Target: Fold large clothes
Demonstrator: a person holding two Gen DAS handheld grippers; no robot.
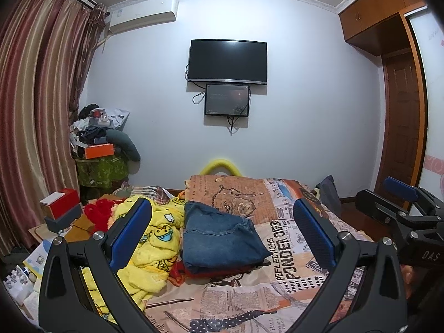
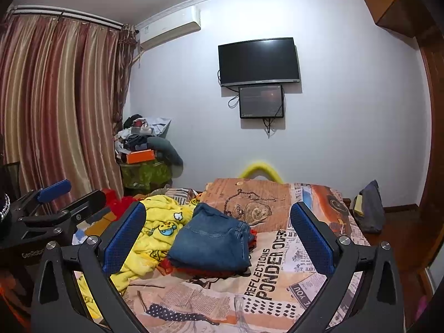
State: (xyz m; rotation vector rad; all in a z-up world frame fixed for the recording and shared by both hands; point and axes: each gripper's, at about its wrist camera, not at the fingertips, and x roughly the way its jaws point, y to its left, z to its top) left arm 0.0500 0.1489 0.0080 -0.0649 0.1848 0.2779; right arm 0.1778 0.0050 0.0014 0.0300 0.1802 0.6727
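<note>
Both claws hang above the near end of the bed, spread wide and holding nothing: the left gripper (image 1: 222, 233) frames the folded clothes between its blue pads, and the right gripper (image 2: 219, 233) does the same from a little further right. In the left wrist view the right gripper shows again at the right edge, and in the right wrist view the left gripper shows at the left edge, so the two sit side by side and apart. Beneath them the bed (image 1: 280, 252) carries a newspaper-print cover in orange and cream, with the words "REFLECTIONS PONDER OVER" running away from the cameras. A yellow cartoon-print fleece garment (image 1: 155, 238) lies crumpled along the bed's left side, its long axis running from the near edge toward the far wall, partly behind the left pad of each claw. Just right of it and touching it sit the folded jeans (image 1: 219, 238), a squarish blue bundle with its folded edge toward the cameras and its waistband end toward the far wall. They rest on a red garment (image 1: 219, 272) that peeks out along the near edge. Both lie ahead of the fingertips, not touched by either claw.
</note>
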